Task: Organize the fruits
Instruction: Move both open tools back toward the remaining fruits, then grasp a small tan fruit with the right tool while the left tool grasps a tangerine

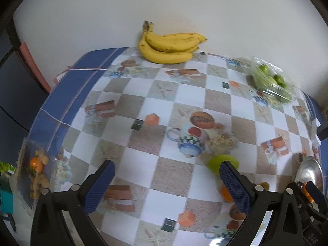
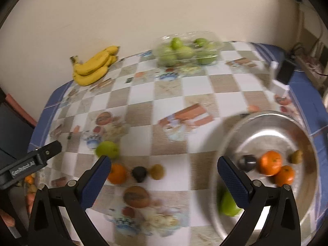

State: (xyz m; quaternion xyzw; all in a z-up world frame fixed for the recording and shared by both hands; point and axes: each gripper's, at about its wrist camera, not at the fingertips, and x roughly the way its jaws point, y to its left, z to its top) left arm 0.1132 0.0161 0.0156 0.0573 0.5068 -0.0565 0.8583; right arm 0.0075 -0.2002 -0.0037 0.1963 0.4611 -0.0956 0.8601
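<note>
I am holding my left gripper [image 1: 167, 186] spread wide above the checkered tablecloth [image 2: 143, 94], the loose round green fruit [image 2: 107, 149] lying beside it; my right gripper [image 2: 164, 181] is gaping empty beside the round metal plate [image 2: 266, 129] carrying two oranges [image 2: 270, 163].

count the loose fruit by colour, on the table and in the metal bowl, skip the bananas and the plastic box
Orange: 3, one on the tablecloth, two in the metal bowl at and
Green: 2, table, bowl
Dark: 2, table, bowl
Brownish: 2, table, bowl
Total: 9
</note>
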